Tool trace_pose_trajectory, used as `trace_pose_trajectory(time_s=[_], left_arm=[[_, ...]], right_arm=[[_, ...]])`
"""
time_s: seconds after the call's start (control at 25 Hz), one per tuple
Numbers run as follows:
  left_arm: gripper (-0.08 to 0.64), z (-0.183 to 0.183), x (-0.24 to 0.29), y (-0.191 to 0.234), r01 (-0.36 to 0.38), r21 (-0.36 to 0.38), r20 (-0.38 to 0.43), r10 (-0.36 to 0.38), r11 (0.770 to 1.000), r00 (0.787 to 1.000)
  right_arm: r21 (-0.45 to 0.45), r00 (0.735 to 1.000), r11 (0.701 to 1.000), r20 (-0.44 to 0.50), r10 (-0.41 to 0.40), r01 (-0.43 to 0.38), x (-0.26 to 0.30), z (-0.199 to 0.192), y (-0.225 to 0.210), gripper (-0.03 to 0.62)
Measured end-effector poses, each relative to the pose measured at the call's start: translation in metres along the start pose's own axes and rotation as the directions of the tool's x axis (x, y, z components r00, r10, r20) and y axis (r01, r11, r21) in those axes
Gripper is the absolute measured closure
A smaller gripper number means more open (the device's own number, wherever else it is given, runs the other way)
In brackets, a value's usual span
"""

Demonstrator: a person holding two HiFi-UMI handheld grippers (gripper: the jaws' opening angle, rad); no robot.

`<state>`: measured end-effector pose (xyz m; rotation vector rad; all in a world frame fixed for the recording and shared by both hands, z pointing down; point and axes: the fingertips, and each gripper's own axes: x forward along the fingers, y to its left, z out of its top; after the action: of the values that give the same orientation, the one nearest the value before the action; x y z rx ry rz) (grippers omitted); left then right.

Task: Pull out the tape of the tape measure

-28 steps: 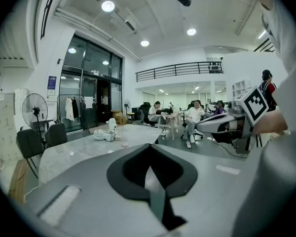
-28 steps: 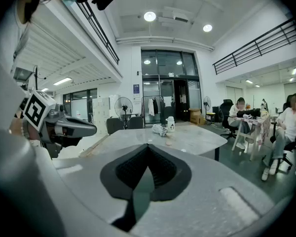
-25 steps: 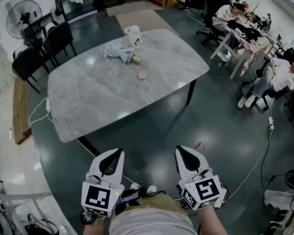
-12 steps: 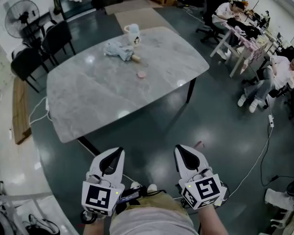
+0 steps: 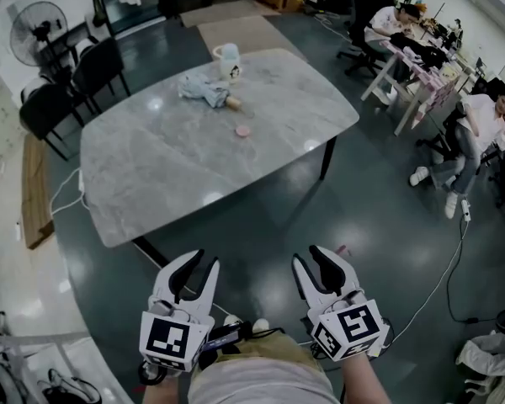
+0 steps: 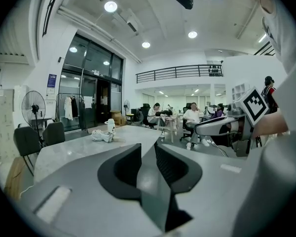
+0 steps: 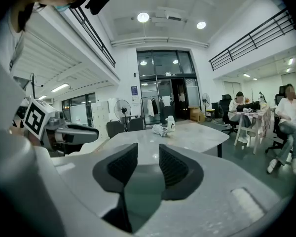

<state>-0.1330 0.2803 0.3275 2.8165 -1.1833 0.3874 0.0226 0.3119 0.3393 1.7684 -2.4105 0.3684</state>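
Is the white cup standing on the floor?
No, the white cup stands on the grey table, near its far edge beside a crumpled cloth.

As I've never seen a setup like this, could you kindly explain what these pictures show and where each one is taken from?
A person stands back from a grey table, with a hand-held gripper in each hand: the left hand-held gripper and the right hand-held gripper. One picture looks down from a camera on the person's head; the other two come from cameras riding on the hand-held grippers, looking along their jaws. On the table are a white cup, a crumpled cloth and a small pink round thing, too small to identify. Both pairs of jaws have just been opening and hold nothing.
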Motion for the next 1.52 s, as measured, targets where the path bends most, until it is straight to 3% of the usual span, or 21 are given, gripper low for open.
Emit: trace_pose_trajectory(time_s=[0.8,1.2,1.52], left_arm=[[0.459,0.007,0.006,-0.028,-0.098,-0.003,-0.019,0.098,0.995,0.995],[0.446,0.008,0.017,-0.039,-0.076,0.010,-0.004,0.076,0.997,0.997],[0.443,0.007,0.044,-0.022,-0.045,0.010,-0.007,0.045,0.999,0.999]], right_arm=[[-0.016,0.999,0.999,0.012,0.050,-0.049,-0.023,-0.005,-0.032,0.448],[-0.007,0.999,1.000,0.025,0.028,-0.028,-0.029,-0.011,-0.048,0.448],[-0.007,1.000,1.000,0.014,0.002,-0.002,-0.010,-0.011,-0.056,0.448]])
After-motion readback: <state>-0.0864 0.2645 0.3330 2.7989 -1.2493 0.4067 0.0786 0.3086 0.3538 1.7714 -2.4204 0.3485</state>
